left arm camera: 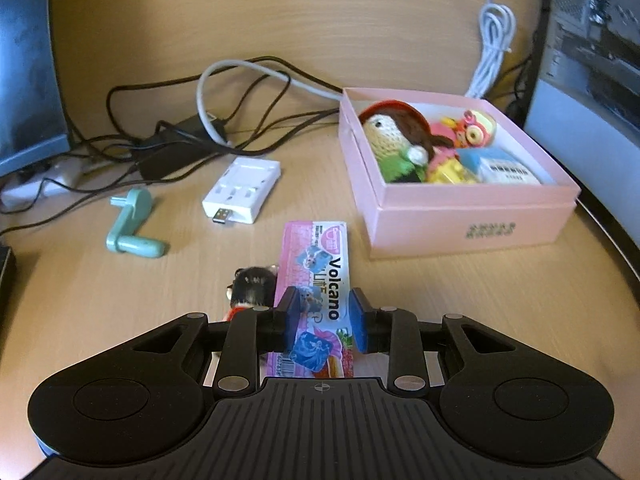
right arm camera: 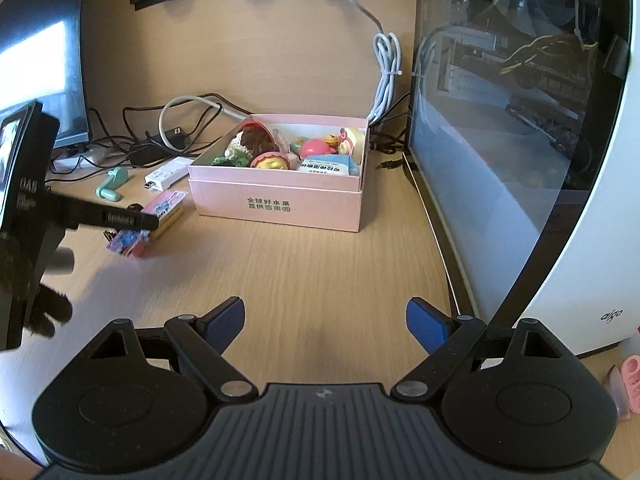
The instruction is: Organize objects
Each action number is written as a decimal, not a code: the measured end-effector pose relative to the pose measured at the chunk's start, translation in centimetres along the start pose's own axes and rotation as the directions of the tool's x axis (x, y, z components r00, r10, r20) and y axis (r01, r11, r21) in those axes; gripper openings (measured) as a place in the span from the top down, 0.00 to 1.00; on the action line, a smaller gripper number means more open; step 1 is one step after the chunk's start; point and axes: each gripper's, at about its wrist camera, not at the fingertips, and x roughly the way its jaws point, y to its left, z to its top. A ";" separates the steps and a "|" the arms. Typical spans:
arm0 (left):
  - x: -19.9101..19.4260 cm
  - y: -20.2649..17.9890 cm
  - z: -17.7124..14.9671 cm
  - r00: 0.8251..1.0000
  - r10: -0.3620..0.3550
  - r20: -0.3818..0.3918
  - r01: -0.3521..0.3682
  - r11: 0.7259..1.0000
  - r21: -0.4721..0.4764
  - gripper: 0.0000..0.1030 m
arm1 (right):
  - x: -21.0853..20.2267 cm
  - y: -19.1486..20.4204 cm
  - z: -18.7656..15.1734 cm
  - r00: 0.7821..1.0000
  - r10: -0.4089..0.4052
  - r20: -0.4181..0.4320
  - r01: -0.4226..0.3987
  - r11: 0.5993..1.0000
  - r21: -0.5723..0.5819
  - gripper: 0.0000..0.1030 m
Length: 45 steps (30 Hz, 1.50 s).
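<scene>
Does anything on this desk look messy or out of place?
Yes. Behind the pink box of toys, a tangle of black cables sprawls across the desk. A green crank handle and a white adapter lie loose beside it, not yet boxed.

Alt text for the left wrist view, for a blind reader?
The left gripper straddles a pink Volcano packet on a wooden desk. Beyond sit a pink box of toys, a white charger and a green crank.

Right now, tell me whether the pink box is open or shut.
Open. The pink box has no lid on top, and the crochet doll and other small toys show inside it in both views.
</scene>
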 end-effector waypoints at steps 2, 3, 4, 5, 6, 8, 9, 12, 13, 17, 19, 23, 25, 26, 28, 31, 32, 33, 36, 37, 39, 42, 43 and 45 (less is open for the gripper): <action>0.5 0.4 0.6 1.000 -0.003 -0.006 0.003 1.000 -0.010 0.69 | 0.1 0.1 0.0 1.000 0.005 -0.006 -0.005 1.000 -0.004 0.14; 0.8 0.6 0.7 1.000 -0.003 -0.006 0.003 1.000 -0.021 0.69 | 0.2 0.2 -0.1 1.000 0.008 -0.008 -0.008 1.000 -0.008 0.14; 1.1 0.9 1.0 1.000 -0.006 -0.007 0.006 0.999 -0.039 0.69 | 0.3 0.3 -0.1 1.000 0.011 -0.011 -0.011 1.000 -0.011 0.14; 1.3 1.1 1.2 1.000 -0.007 -0.006 0.007 0.998 -0.056 0.69 | 0.3 0.5 -0.1 1.000 0.013 -0.012 -0.014 1.000 -0.015 0.14; 1.5 1.4 1.4 1.000 -0.009 -0.006 0.009 0.997 -0.075 0.69 | 0.3 0.5 -0.2 1.000 0.017 -0.012 -0.017 1.000 -0.020 0.14; 1.9 1.9 1.7 1.000 -0.010 -0.008 0.010 0.996 -0.093 0.69 | 0.3 0.7 -0.3 1.000 0.020 -0.011 -0.021 0.999 -0.025 0.14; 1.9 1.9 1.8 1.000 -0.011 -0.012 0.010 0.996 -0.091 0.70 | 0.3 0.7 -0.2 1.000 0.022 -0.011 -0.023 0.999 -0.025 0.14; 1.2 1.4 1.6 0.998 -0.040 -0.051 0.036 0.996 -0.085 0.72 | 0.5 0.6 -0.2 1.000 0.029 -0.011 -0.029 0.999 -0.019 0.14; 0.6 1.1 1.3 0.995 -0.074 -0.068 0.068 0.994 -0.089 0.72 | 0.6 0.7 -0.1 0.999 0.032 -0.010 -0.032 0.999 -0.017 0.14; -2.6 0.4 -1.2 0.962 -0.246 -0.120 0.226 0.961 -0.159 0.73 | 1.1 0.9 0.5 0.999 0.053 -0.007 -0.053 0.999 -0.010 0.14; -5.0 0.4 -2.4 0.960 -0.268 -0.081 0.255 0.956 -0.143 0.73 | 1.4 1.3 1.0 0.997 0.073 -0.009 -0.073 0.997 -0.010 0.14; -8.4 2.2 -3.7 0.987 -0.160 0.017 0.161 0.978 -0.133 0.73 | 2.7 3.1 2.4 0.989 0.143 -0.022 -0.144 0.989 -0.031 0.14; -9.7 3.5 -4.2 0.998 -0.051 0.049 0.057 0.987 -0.147 0.73 | 3.5 4.6 3.2 0.983 0.183 -0.023 -0.184 0.981 -0.062 0.14; -10.1 4.2 -4.3 0.999 -0.016 0.049 0.024 0.986 -0.165 0.73 | 3.9 5.6 3.6 0.979 0.201 -0.021 -0.202 0.976 -0.084 0.14; -10.8 5.9 -4.9 0.999 0.029 0.045 -0.018 0.976 -0.219 0.73 | 4.7 7.8 4.7 0.972 0.237 -0.010 -0.236 0.962 -0.136 0.15; -12.0 8.9 -6.3 0.996 0.079 0.043 -0.063 0.953 -0.297 0.73 | 6.2 11.9 6.6 0.958 0.287 -0.012 -0.283 0.933 -0.221 0.36; -12.5 9.8 -6.8 0.995 0.092 0.040 -0.074 0.944 -0.322 0.73 | 6.9 13.5 7.2 0.952 0.305 -0.018 -0.300 0.920 -0.251 0.43; -13.0 10.8 -7.4 0.994 0.101 0.036 -0.083 0.935 -0.344 0.73 | 7.4 14.8 7.7 0.949 0.315 -0.020 -0.309 0.912 -0.272 0.44; -14.4 13.1 -9.2 0.991 0.131 0.013 -0.115 0.912 -0.393 0.73 | 9.9 18.6 8.7 0.945 0.325 -0.032 -0.318 0.893 -0.318 0.50; -14.7 13.7 -9.7 0.991 0.136 0.003 -0.123 0.907 -0.403 0.73 | 10.9 19.7 9.0 0.947 0.318 -0.040 -0.313 0.891 -0.329 0.50; -15.4 15.0 -10.8 0.990 0.143 -0.016 -0.137 0.898 -0.419 0.73 | 13.0 21.6 9.4 0.955 0.294 -0.045 -0.292 0.895 -0.338 0.50; -16.6 16.8 -12.2 0.987 0.156 -0.035 -0.156 0.887 -0.435 0.73 | 15.5 23.8 10.4 0.959 0.280 -0.040 -0.276 0.898 -0.343 0.50; -16.8 17.5 -12.5 0.987 0.158 -0.040 -0.159 0.884 -0.440 0.73 | 16.1 24.4 10.9 0.956 0.289 -0.041 -0.285 0.896 -0.340 0.50; -17.3 18.6 -13.0 0.986 0.160 -0.048 -0.165 0.883 -0.440 0.73 | 17.4 25.7 12.2 0.951 0.308 -0.041 -0.305 0.900 -0.312 0.50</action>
